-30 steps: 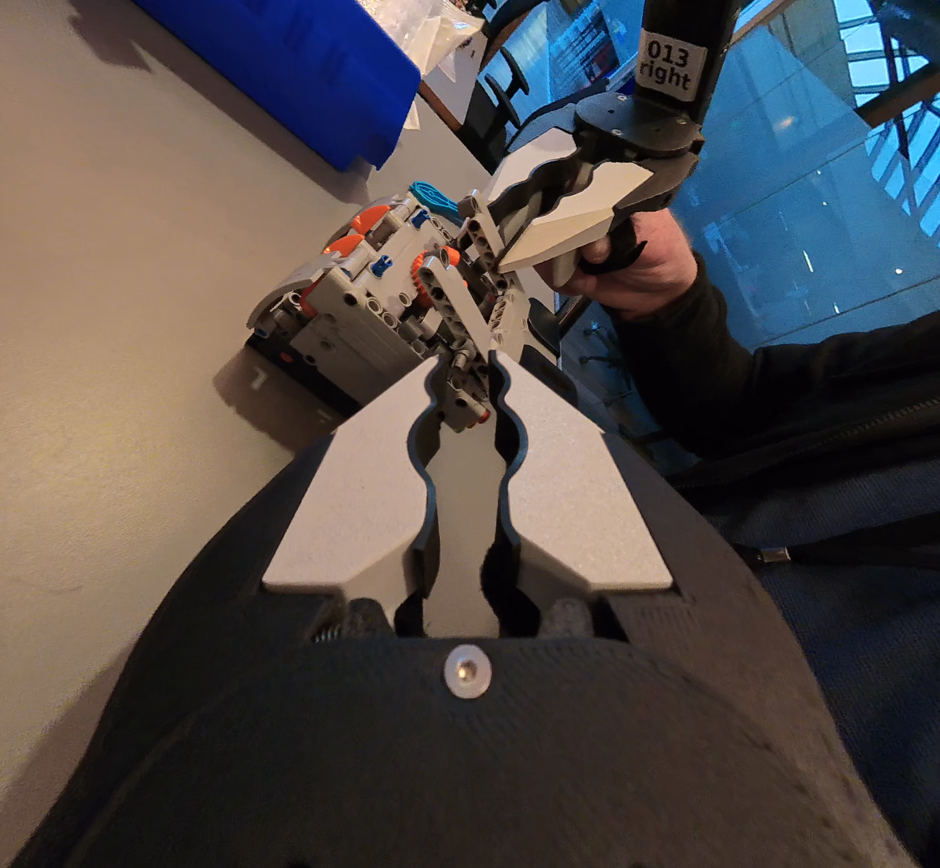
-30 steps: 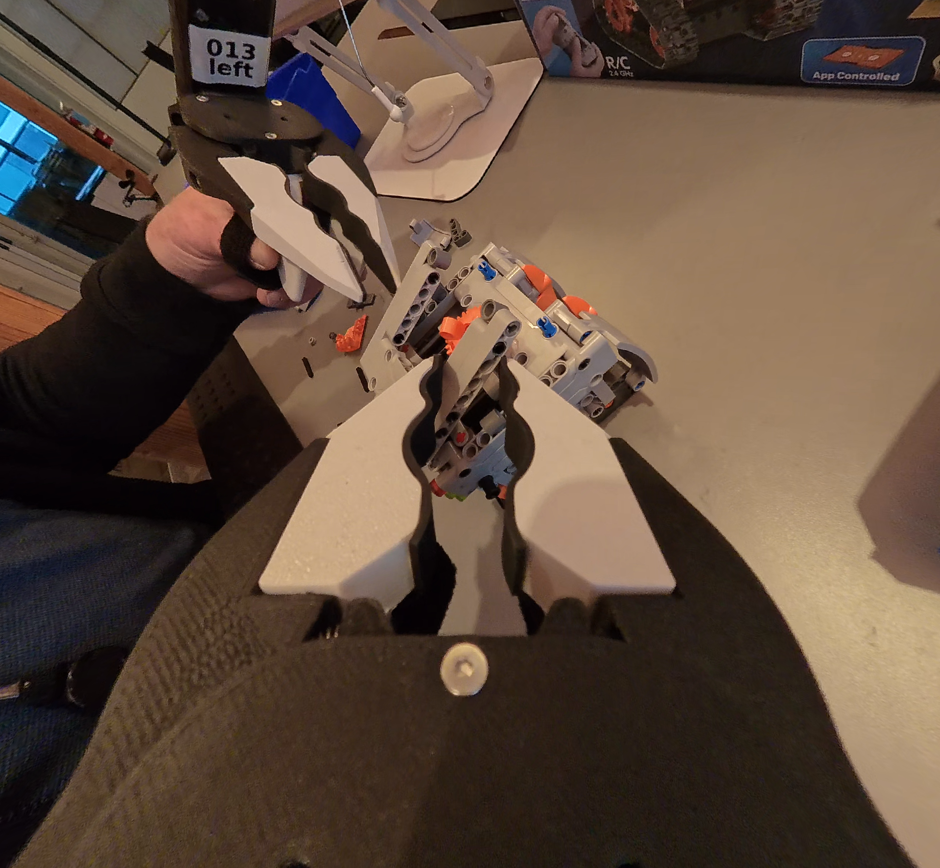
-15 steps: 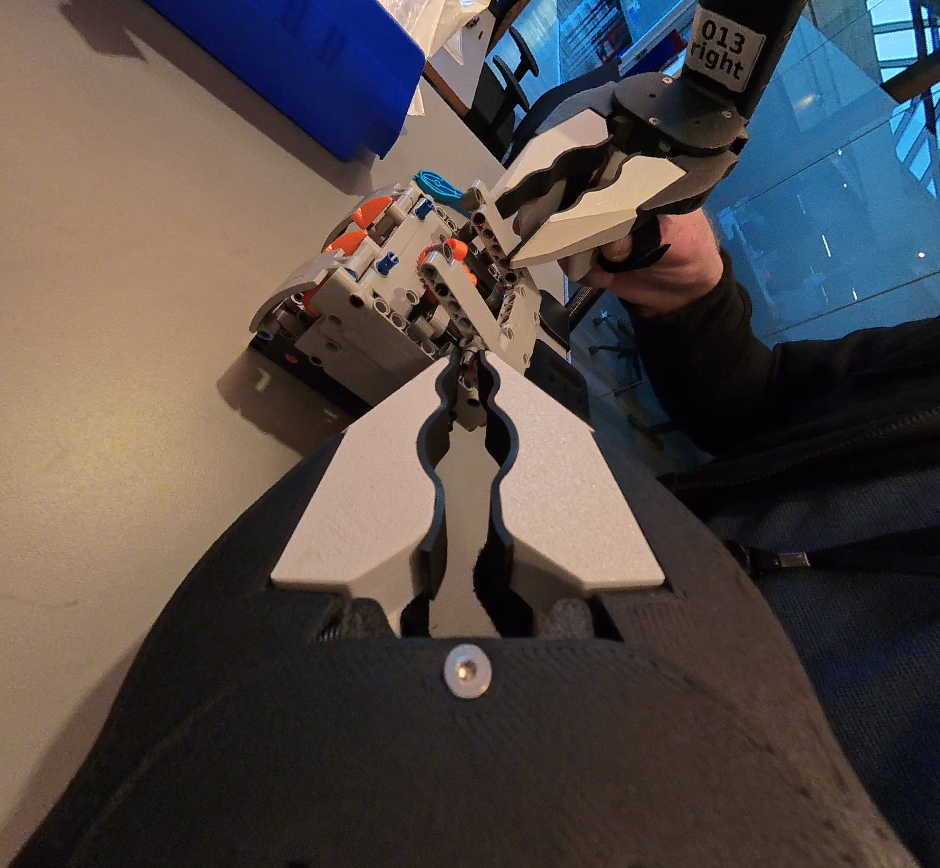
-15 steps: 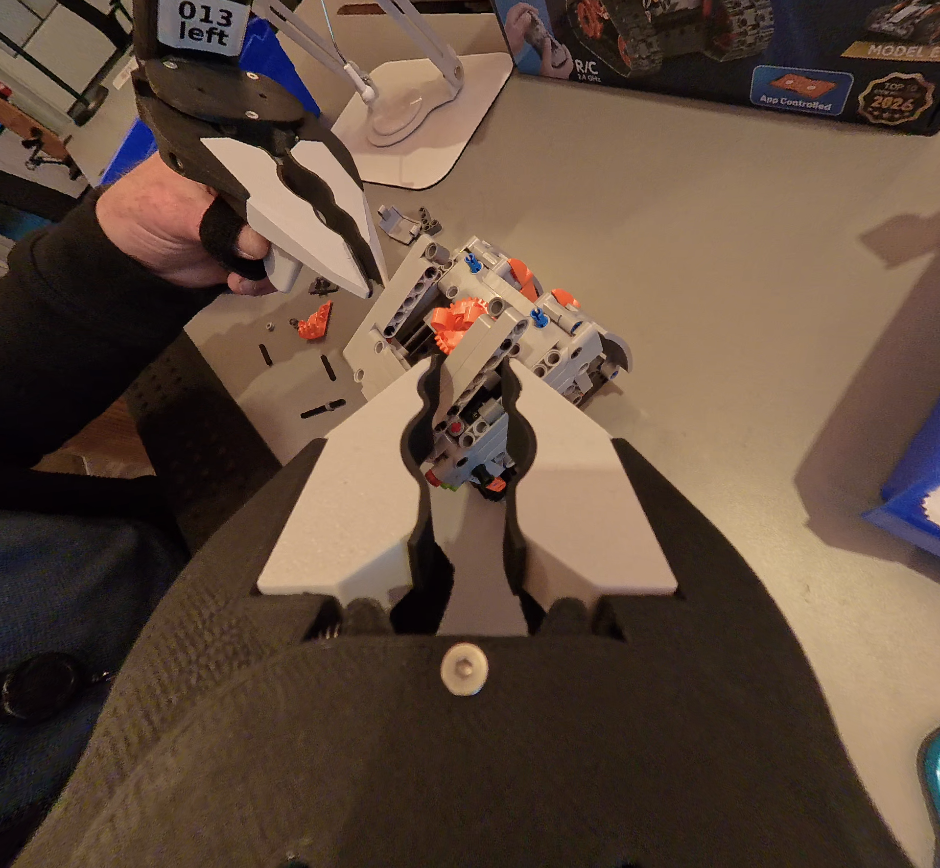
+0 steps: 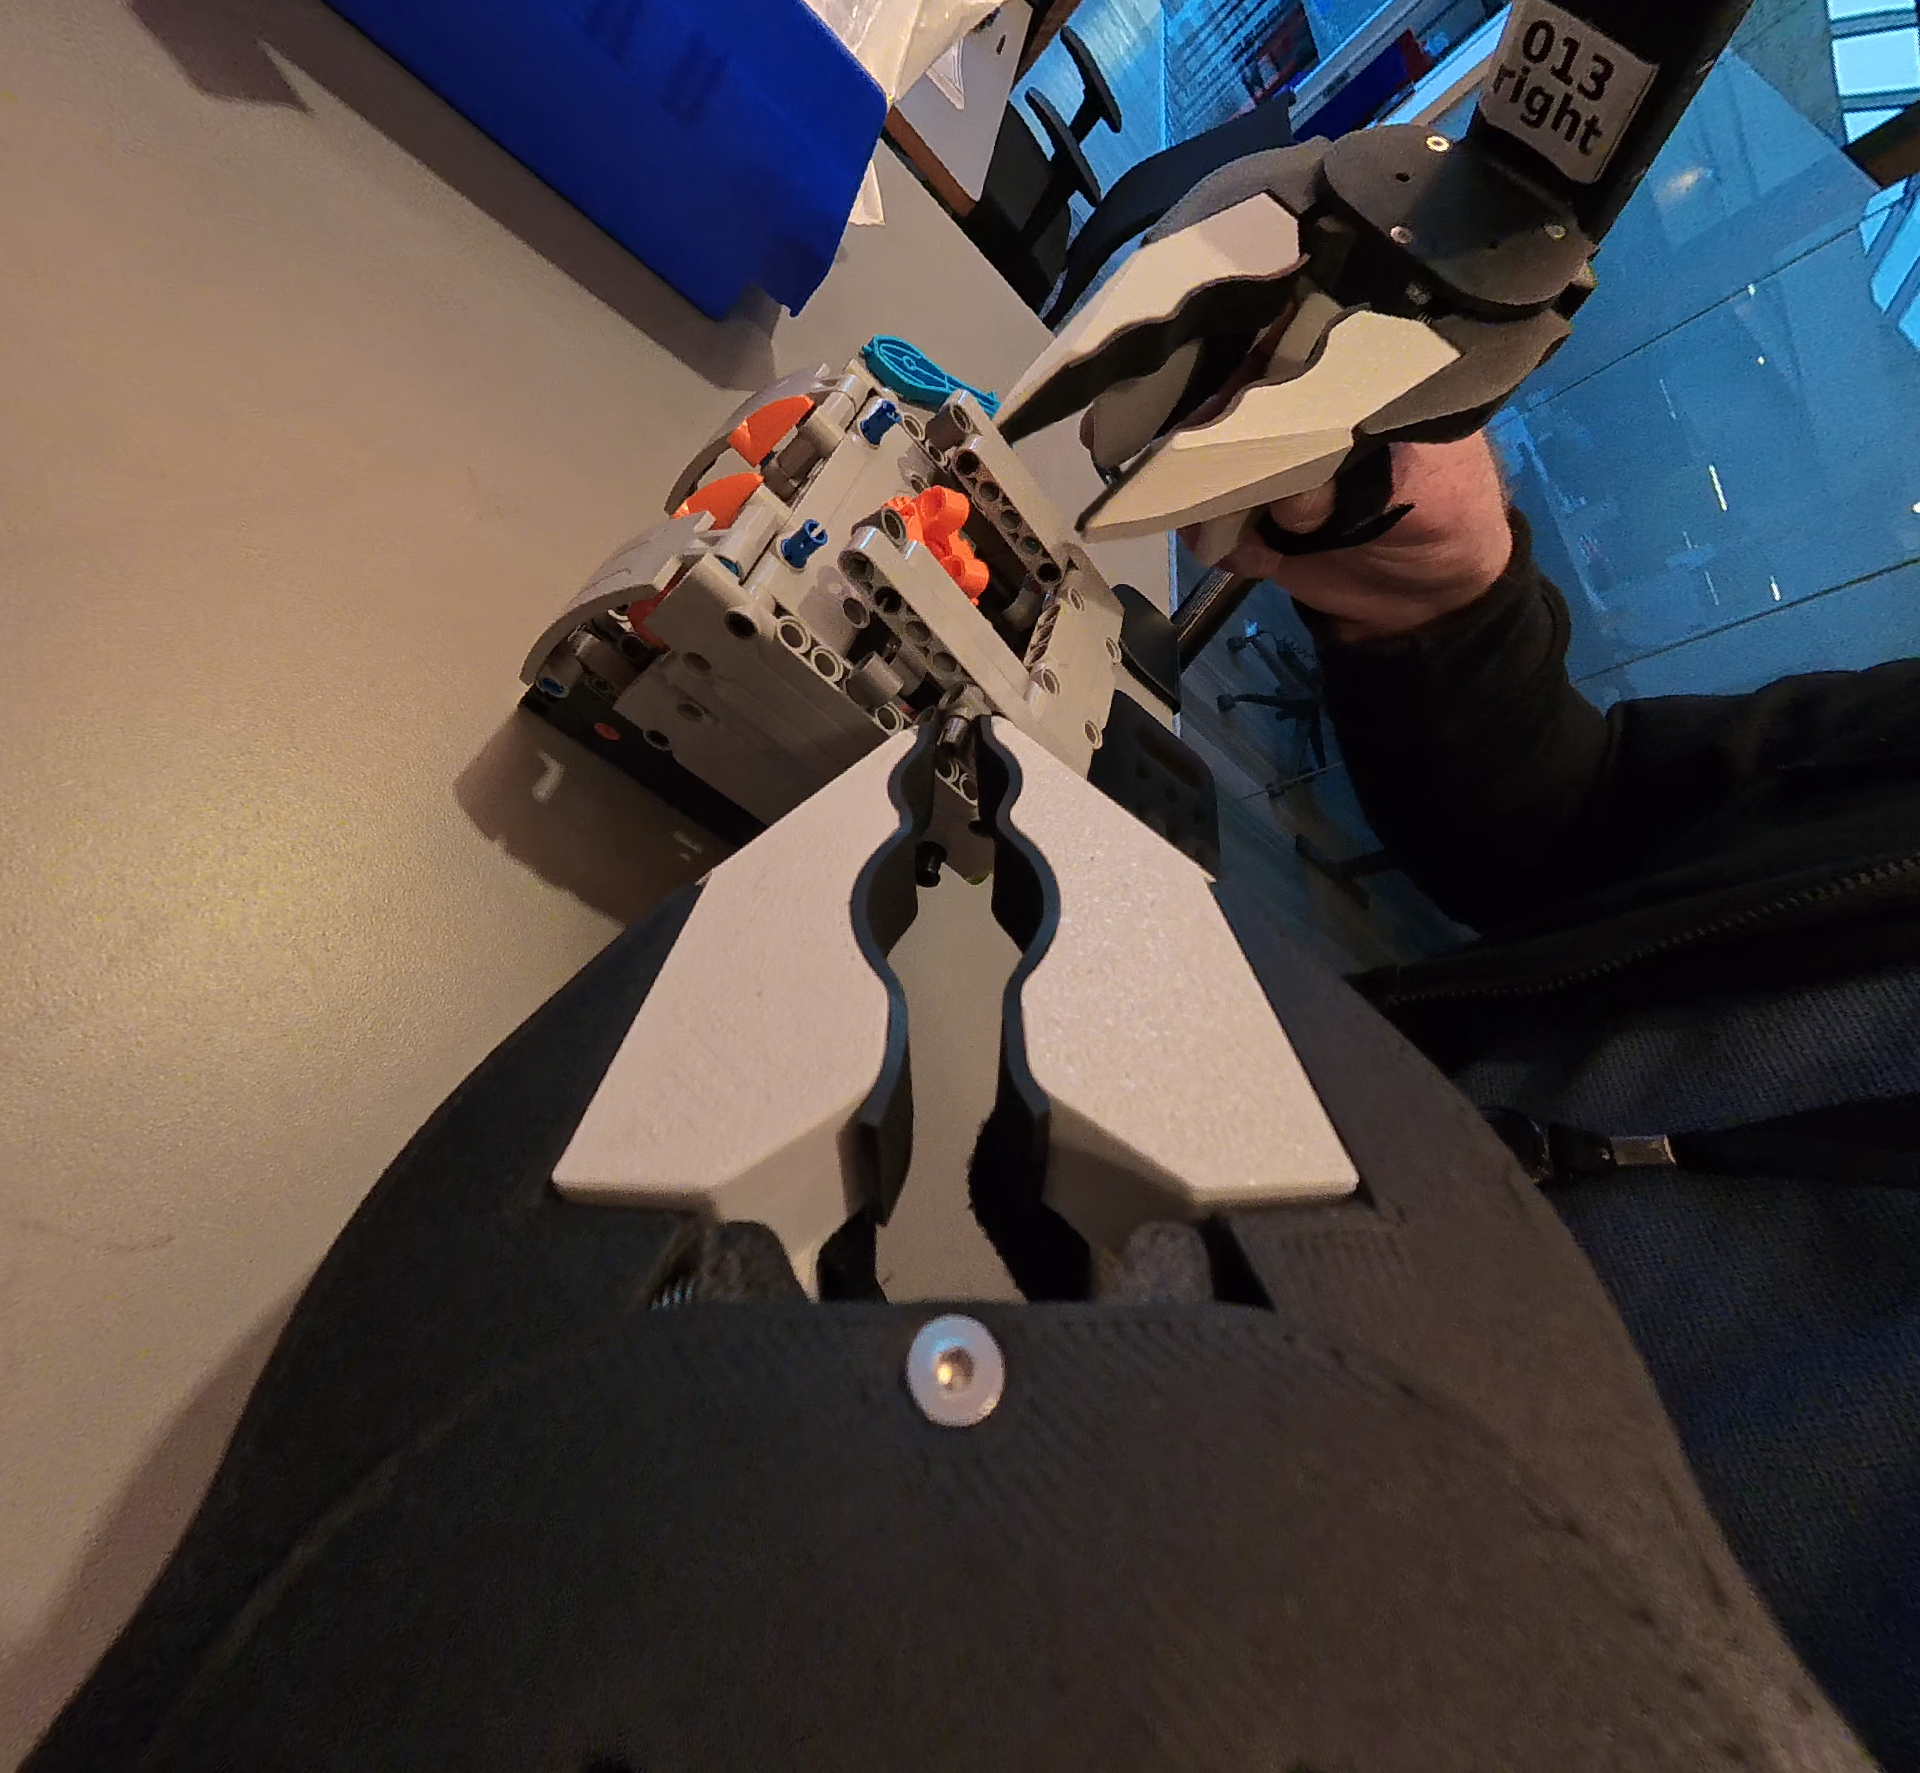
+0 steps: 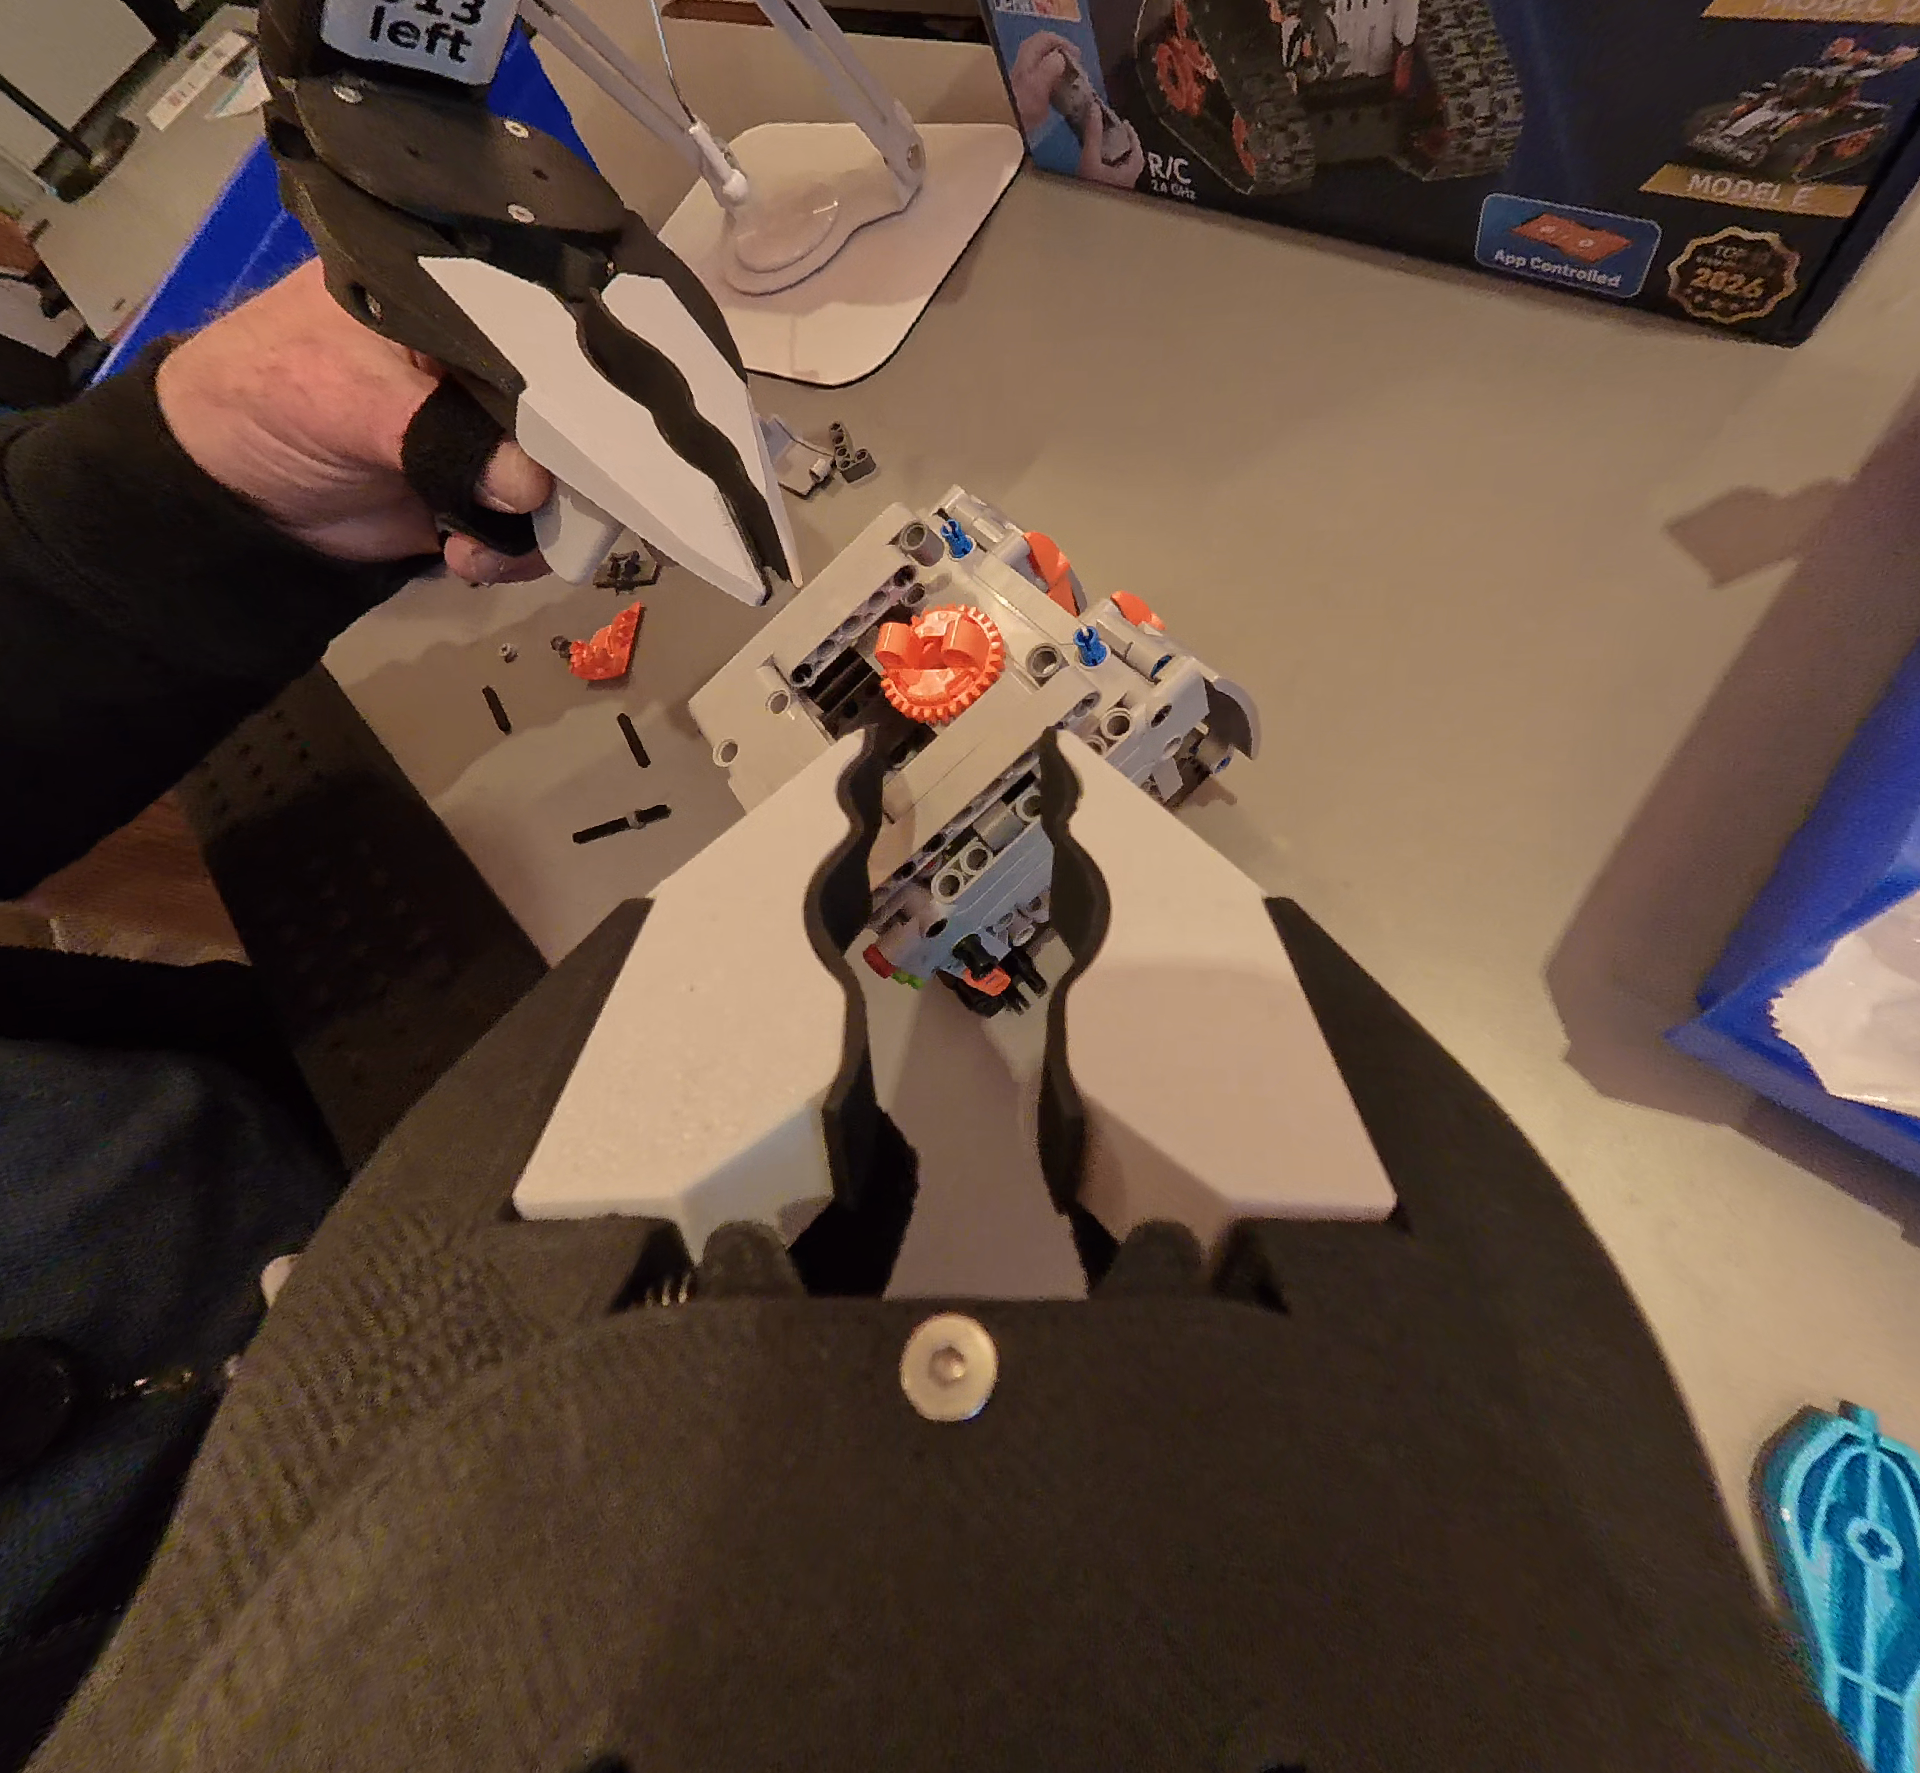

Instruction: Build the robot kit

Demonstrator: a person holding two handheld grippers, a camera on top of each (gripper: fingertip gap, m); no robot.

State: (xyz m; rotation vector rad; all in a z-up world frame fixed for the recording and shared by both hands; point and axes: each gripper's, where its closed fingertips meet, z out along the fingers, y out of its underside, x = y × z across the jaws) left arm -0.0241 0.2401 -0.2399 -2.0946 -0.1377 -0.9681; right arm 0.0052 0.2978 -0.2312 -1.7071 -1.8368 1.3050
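Your right gripper hung over the brick model on the table, fingers apart, gripping nothing. Your left gripper had its fingers nearly together near the model's edge; whether they pinched it, I couldn't tell.

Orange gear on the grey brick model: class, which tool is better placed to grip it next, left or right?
Probably right. The right tool is open, its tips straddling the brick model just below the orange gear. The left tool is nearly shut, off by the model's corner.
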